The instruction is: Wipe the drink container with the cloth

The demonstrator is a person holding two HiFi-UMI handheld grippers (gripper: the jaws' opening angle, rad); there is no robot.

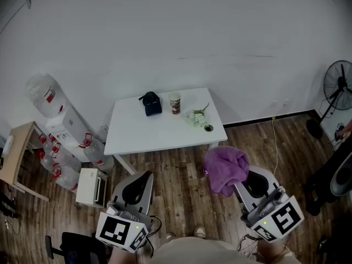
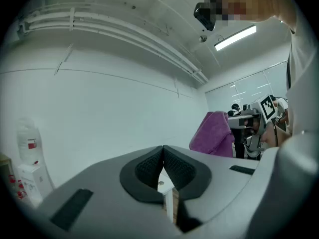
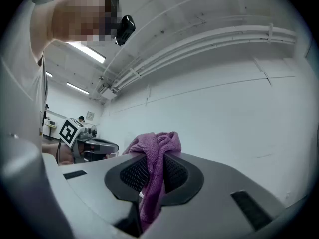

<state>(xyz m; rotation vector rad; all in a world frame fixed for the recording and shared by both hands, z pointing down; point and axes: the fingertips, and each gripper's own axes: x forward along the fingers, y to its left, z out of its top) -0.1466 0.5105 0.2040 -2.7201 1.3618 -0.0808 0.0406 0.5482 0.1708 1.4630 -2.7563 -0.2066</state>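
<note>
A drink cup [image 1: 175,103] with a brown band stands upright at the back of the white table [image 1: 159,133]. My right gripper [image 1: 237,181] is shut on a purple cloth [image 1: 225,168], which bunches over its jaws well short of the table; the cloth [image 3: 153,159] hangs between the pads in the right gripper view. My left gripper [image 1: 142,181] is shut with nothing in it, its pads [image 2: 149,167] pressed together, and it is held level in front of the table. The purple cloth [image 2: 215,134] also shows at the right of the left gripper view.
On the table are a dark object [image 1: 150,103] left of the cup and a white flower sprig [image 1: 197,116] to its right. Water bottles [image 1: 55,142] and a white box [image 1: 91,186] stand on the wood floor at left. A fan [image 1: 336,87] stands at far right.
</note>
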